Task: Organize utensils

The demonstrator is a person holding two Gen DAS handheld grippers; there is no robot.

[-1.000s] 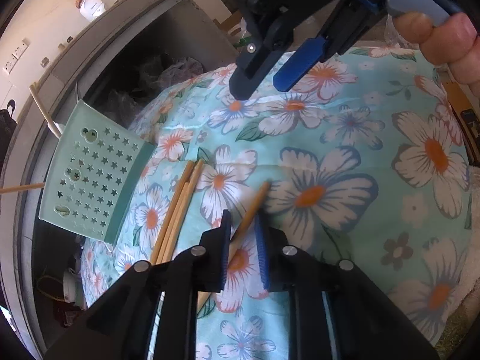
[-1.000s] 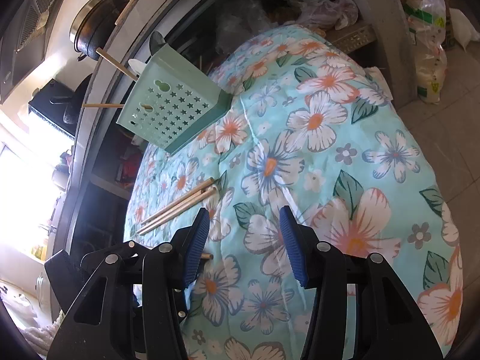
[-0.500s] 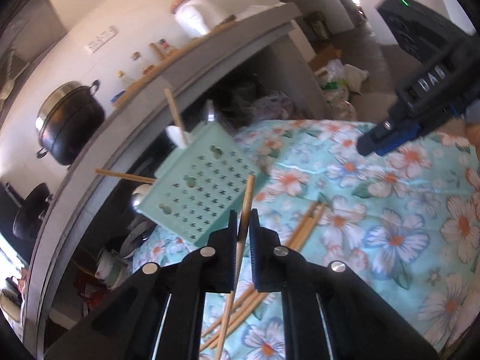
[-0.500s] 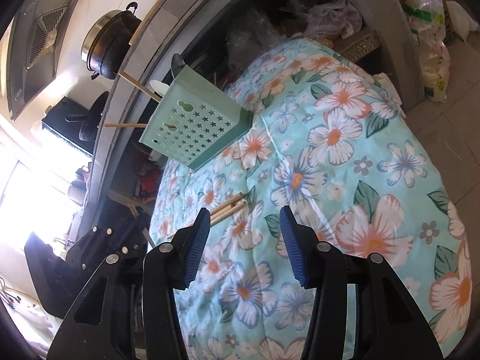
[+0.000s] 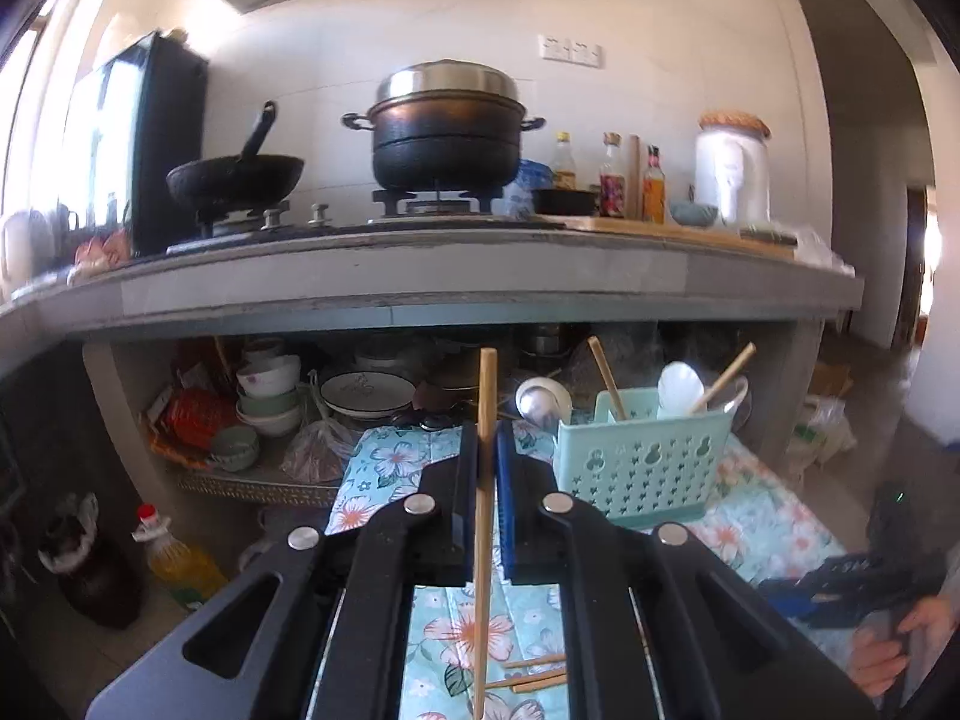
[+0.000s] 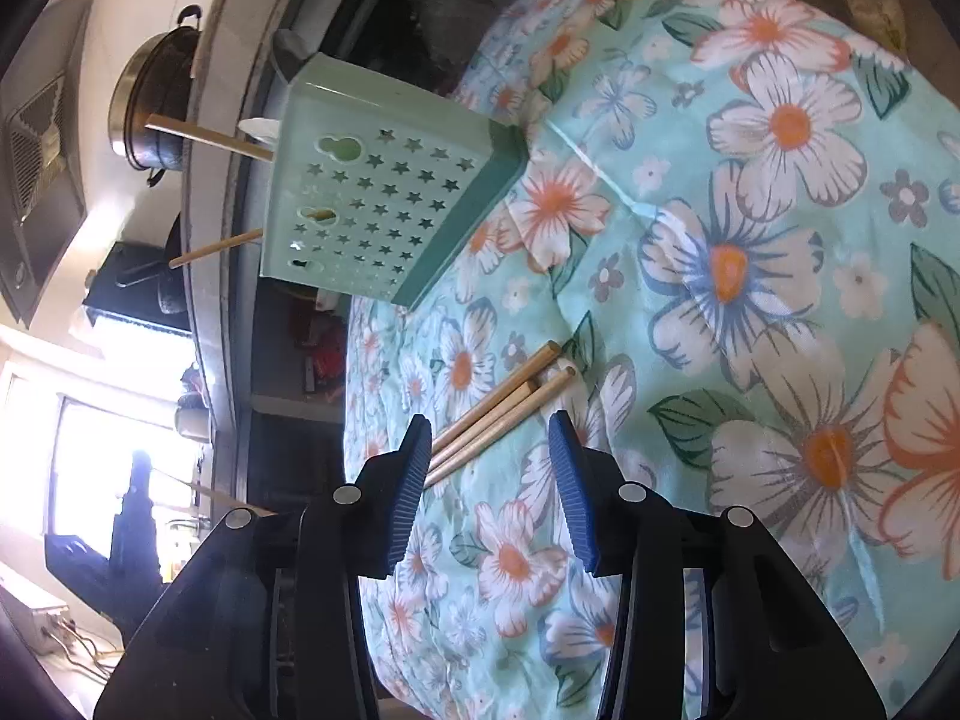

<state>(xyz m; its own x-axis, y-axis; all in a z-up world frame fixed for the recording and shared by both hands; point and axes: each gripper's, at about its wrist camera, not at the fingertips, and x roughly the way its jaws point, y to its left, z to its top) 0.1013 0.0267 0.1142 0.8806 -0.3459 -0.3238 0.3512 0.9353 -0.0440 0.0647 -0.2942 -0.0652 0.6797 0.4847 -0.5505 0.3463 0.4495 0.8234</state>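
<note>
My left gripper (image 5: 487, 450) is shut on a wooden chopstick (image 5: 485, 480) and holds it upright above the floral cloth, left of the mint-green utensil holder (image 5: 642, 468). The holder has two chopsticks and a white spoon (image 5: 679, 387) in it. It also shows in the right wrist view (image 6: 384, 204). My right gripper (image 6: 489, 468) is open and empty, just above three loose chopsticks (image 6: 498, 414) that lie on the cloth. These chopsticks also show low in the left wrist view (image 5: 531, 675).
The table carries a floral cloth (image 6: 750, 300). Behind it a grey counter (image 5: 420, 282) holds a pot (image 5: 444, 126) and a wok, with bowls and plates (image 5: 366, 390) on the shelf below. An oil bottle (image 5: 174, 564) stands on the floor.
My left gripper closed on a chopstick, lifted it off the cloth and tilted up to level, chopstick now upright. My right gripper moved closer to the loose chopsticks, still open.
</note>
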